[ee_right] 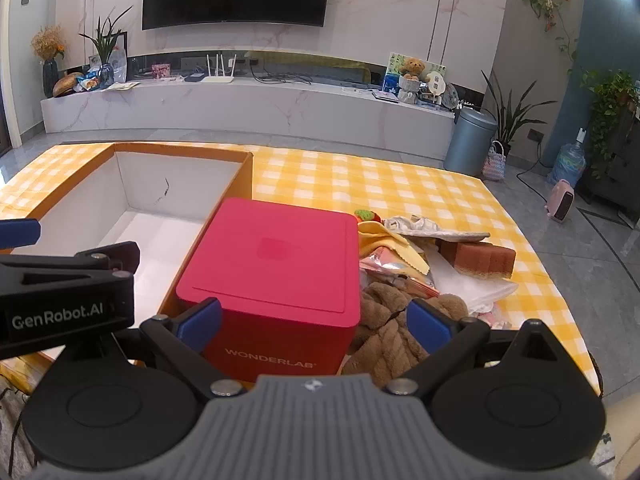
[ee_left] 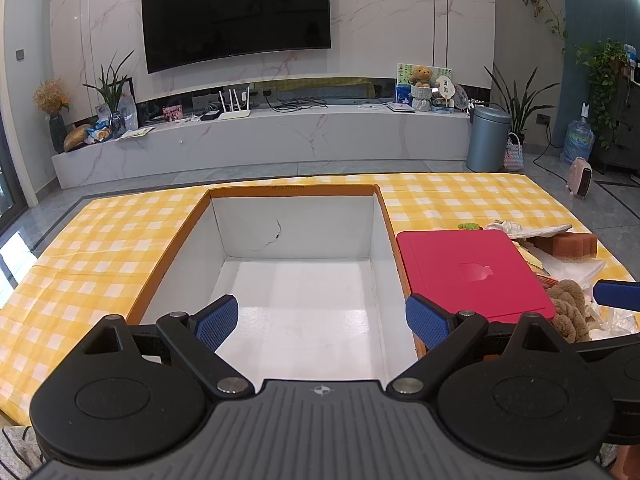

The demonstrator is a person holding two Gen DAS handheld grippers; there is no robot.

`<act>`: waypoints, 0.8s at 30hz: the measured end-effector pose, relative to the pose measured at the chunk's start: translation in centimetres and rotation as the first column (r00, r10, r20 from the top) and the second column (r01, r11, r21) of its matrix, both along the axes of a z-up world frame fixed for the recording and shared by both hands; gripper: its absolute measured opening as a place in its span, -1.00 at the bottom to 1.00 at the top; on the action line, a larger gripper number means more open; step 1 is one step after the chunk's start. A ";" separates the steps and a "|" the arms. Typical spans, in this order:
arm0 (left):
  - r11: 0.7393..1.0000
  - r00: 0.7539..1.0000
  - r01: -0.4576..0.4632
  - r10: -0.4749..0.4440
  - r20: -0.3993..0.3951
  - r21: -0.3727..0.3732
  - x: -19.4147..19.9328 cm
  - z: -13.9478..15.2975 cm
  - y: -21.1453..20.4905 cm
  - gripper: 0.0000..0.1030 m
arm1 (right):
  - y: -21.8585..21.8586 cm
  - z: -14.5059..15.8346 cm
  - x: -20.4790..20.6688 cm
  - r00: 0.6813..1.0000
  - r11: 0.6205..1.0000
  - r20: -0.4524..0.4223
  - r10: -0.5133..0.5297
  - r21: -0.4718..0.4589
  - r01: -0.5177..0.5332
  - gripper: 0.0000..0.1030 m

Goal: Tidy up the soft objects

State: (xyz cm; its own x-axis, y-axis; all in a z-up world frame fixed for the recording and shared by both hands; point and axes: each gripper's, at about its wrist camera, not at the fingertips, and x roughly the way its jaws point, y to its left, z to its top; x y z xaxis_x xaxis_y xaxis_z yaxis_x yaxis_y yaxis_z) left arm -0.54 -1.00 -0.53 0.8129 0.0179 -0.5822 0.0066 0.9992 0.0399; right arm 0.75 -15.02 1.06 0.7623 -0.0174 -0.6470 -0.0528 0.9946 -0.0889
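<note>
We see the soft objects heaped at the right of the table: a brown knitted rope-like piece nearest, a brown sponge farther right, a yellow cloth, a pale patterned cloth and a small red-and-green piece at the far edge of the heap. Just left of the heap stands a red box, touching the big open box with white inside, which has nothing in it. Our right gripper hangs before the red box, jaws wide apart, holding nothing. Our left gripper hovers over the open box, jaws equally wide, also unladen. A yellow checked tablecloth covers the table.
</note>
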 end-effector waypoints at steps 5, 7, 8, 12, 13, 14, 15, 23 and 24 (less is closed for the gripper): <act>1.000 1.000 0.000 0.000 -0.003 0.006 -0.2 0.0 -0.1 1.00 | 0.0 0.1 -0.1 1.000 1.000 -0.003 -0.003 0.000 0.003 0.89; 1.000 1.000 0.000 0.000 -0.003 0.008 -0.2 0.1 -0.3 1.00 | 0.0 0.1 -0.2 1.000 1.000 -0.004 -0.005 0.001 0.005 0.89; 1.000 1.000 0.000 0.001 -0.004 0.008 -0.2 0.1 -0.3 1.00 | -0.1 0.1 -0.3 1.000 1.000 -0.005 -0.005 0.005 0.005 0.89; 1.000 1.000 0.004 -0.004 -0.008 0.008 -0.4 0.4 -0.8 1.00 | -0.8 0.2 -0.6 1.000 1.000 -0.008 -0.001 0.023 0.001 0.89; 1.000 1.000 0.009 -0.009 -0.010 0.004 -0.4 0.6 -0.9 1.00 | -0.9 0.3 -0.7 1.000 1.000 -0.006 0.000 0.028 0.000 0.89; 1.000 1.000 0.017 -0.017 -0.012 -0.003 -0.5 0.8 -1.0 1.00 | -1.2 0.4 -0.9 1.000 0.999 -0.002 0.000 0.037 0.000 0.89; 0.999 0.999 0.029 -0.029 -0.014 -0.015 -0.5 1.2 -1.1 1.00 | -1.6 0.7 -1.0 1.000 0.999 0.004 -0.005 0.051 0.005 0.89; 0.985 0.993 0.119 -0.117 0.017 -0.125 -0.8 4.4 -2.1 1.00 | -9.3 1.1 -2.1 0.986 0.976 -0.006 -0.168 0.137 0.167 0.91; 0.983 0.991 0.136 -0.134 0.019 -0.123 -0.7 4.6 -2.5 1.00 | -10.6 0.9 -2.2 0.980 0.969 -0.013 -0.199 0.144 0.199 0.91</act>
